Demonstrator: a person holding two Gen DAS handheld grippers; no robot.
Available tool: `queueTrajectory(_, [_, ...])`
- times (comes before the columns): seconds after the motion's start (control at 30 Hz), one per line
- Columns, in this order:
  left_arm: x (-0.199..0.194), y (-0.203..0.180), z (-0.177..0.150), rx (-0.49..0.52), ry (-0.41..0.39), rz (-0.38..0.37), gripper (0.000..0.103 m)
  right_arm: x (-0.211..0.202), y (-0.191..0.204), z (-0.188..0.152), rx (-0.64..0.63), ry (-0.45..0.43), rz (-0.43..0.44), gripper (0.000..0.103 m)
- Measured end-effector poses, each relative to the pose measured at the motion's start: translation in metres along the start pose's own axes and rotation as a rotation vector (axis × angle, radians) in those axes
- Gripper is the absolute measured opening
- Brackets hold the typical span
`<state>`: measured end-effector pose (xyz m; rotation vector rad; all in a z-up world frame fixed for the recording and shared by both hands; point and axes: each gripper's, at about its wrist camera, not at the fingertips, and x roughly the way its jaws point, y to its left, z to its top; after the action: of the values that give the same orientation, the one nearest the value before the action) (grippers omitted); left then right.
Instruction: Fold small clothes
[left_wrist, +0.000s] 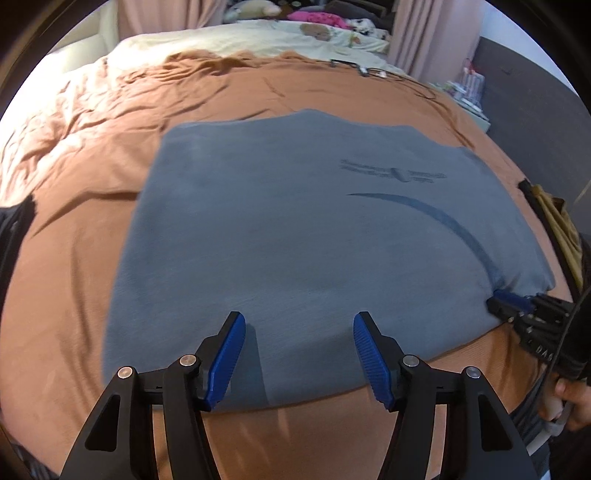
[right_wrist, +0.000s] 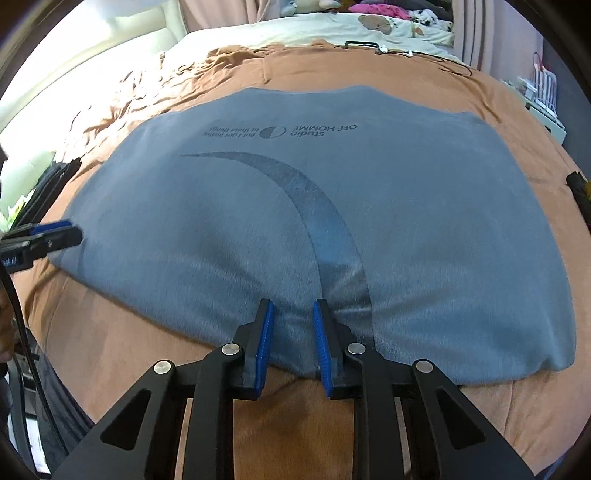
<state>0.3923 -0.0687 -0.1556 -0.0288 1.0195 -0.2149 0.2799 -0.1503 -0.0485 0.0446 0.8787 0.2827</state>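
Partly hidden: right gripper (right_wrist: 292, 314) pinching shirt (right_wrist: 406, 221) hem.

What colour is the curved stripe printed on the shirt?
Dark blue-grey, on the grey-blue shirt; the curved stripe shows best in the right wrist view.

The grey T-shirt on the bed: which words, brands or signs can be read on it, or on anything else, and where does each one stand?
"studio OFF HOMME": printed on the grey T-shirt, upside down in the right wrist view, beside a half-filled circle.
"But I got ..." and a line below: smaller print left of the circle, too blurred to read fully.
Left wrist view: the same print is blurred, unreadable.
White letters on the right gripper body: partly cut off, unreadable.
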Motion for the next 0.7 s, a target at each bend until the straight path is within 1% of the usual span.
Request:
queueTrajectory(0.07, [0.005,-0.011,0.003,0.011,0.003,-0.008,0.062,-0.002,-0.005,0.0,0.019,0.004,0.024,0.019])
queueTrajectory(0.1, [0.007,-0.015,0.004,0.015,0.004,-0.016,0.058,-0.004,-0.007,0.0,0.027,0.006,0.035,0.019])
queueTrajectory(0.23, [0.015,-0.039,0.012,0.047,0.003,-0.065,0.053,-0.01,-0.019,-0.001,0.048,0.015,0.073,0.019])
queueTrajectory(0.3, [0.02,-0.05,0.015,0.056,0.014,-0.096,0.04,-0.015,-0.025,-0.002,0.066,0.014,0.098,0.018])
queueTrajectory(0.33, [0.022,-0.055,0.016,0.062,0.019,-0.108,0.038,-0.017,-0.028,-0.003,0.074,0.011,0.107,0.017])
queueTrajectory(0.4, [0.026,-0.066,0.016,0.085,0.02,-0.125,0.024,-0.023,-0.036,-0.006,0.09,0.001,0.123,0.017])
queueTrajectory(0.47, [0.032,-0.076,0.015,0.097,0.032,-0.141,0.017,-0.029,-0.041,-0.008,0.086,-0.017,0.131,0.017])
queueTrajectory(0.6, [0.044,-0.091,0.009,0.112,0.052,-0.149,0.015,-0.036,-0.053,-0.013,0.11,-0.029,0.138,0.017])
queueTrajectory(0.7, [0.05,-0.097,0.002,0.133,0.051,-0.125,0.015,-0.038,-0.057,-0.015,0.135,-0.032,0.148,0.017])
